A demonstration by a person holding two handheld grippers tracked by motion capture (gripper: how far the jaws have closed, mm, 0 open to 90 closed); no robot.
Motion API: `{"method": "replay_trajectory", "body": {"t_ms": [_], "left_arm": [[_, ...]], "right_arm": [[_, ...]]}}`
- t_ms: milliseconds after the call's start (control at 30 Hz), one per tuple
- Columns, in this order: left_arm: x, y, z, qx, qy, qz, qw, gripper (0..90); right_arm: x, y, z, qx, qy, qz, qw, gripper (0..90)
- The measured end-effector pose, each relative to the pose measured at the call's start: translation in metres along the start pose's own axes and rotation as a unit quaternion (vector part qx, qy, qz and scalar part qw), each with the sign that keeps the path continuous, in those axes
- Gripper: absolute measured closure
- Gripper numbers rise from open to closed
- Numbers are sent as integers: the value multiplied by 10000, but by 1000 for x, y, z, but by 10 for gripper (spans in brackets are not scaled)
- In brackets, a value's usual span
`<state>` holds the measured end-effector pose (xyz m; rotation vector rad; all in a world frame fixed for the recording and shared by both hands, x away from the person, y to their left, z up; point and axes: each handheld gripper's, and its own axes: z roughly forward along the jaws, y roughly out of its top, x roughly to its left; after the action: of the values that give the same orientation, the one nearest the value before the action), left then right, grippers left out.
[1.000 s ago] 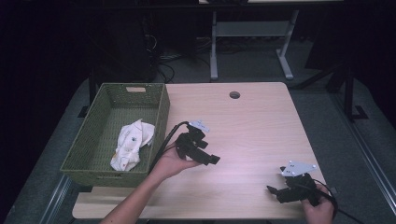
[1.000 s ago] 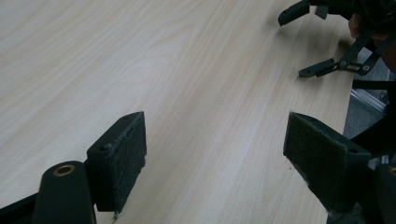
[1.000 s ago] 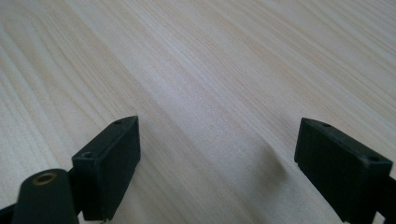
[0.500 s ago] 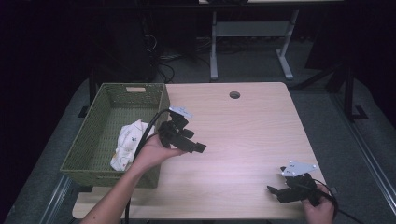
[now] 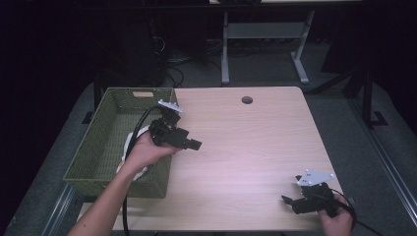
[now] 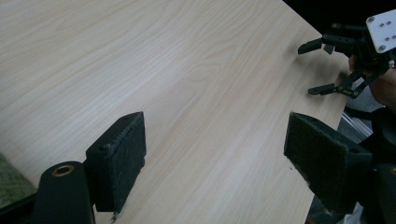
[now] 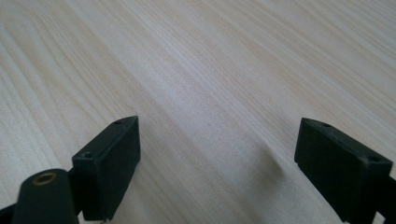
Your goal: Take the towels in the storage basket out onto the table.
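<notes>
Our left gripper hovers at the basket's right rim, jaws spread wide and empty; the white cloth lies inside, just left of our hand. We judge the reach is underway: next, dip toward the cloth. Since a second ago, that gripper has swung left. Right gripper rests open, near-right.

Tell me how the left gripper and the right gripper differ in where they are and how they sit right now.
The left gripper is held at the right wall of the green basket, beside the white cloth; the right gripper sits low at the table's near right corner, far from the basket. The left points right across the table, the right points left. Both are open and hold nothing.
</notes>
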<state>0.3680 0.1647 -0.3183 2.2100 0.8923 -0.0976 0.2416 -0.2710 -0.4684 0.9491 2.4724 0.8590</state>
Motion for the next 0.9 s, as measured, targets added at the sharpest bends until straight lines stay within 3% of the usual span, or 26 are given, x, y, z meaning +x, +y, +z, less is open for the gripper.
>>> {"method": "replay_trajectory", "body": {"t_ms": [300,600,900], "left_arm": [[15,-2,-22,-102,208,-180,9996,208],[37,-18,-42,-129,415,-452,9980,213],[60,-36,-59,-248,664,-793,9943,211]], "right_arm": [[0,0,0,6,-1,-15,10000,140],[1,0,0,10,1,11,10000,140],[2,1,0,-6,-1,-23,10000,140]]}}
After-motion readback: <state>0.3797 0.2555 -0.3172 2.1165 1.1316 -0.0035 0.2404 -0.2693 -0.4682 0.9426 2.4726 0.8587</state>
